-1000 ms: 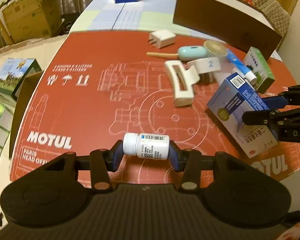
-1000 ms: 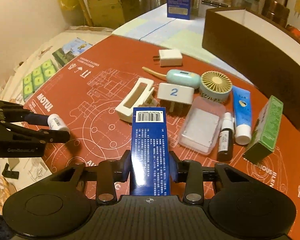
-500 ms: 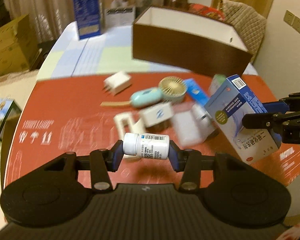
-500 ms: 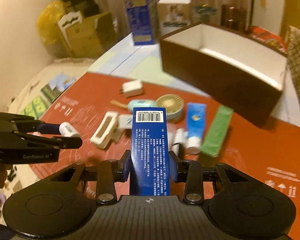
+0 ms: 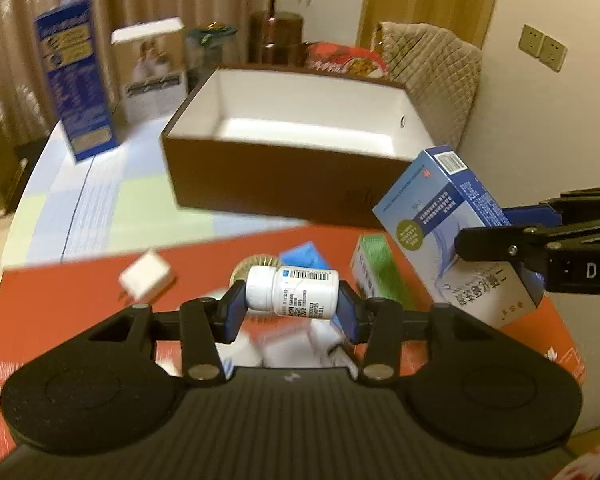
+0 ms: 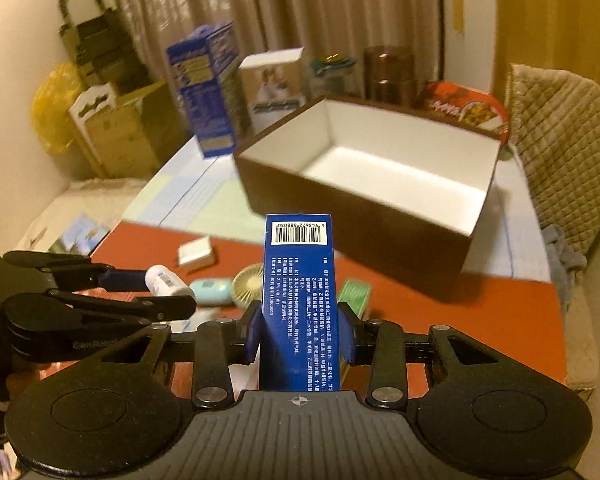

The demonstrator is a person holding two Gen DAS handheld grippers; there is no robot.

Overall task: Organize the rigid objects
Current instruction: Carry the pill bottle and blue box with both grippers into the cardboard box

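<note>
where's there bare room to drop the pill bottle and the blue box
The brown box shows only bare white floor between its walls, the widest free patch. The pale cloth between it and the tall blue carton is also open. The red mat is bare at its right end. Crowded: around the mini fan, white charger and green box.

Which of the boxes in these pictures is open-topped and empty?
The brown box with white inside: open and empty, unlike the closed blue box held by the right gripper.

The left gripper [image 5: 291,308] clamps a white pill bottle [image 5: 292,295] sideways — brown box [image 5: 284,176] beyond, open-topped.
</note>
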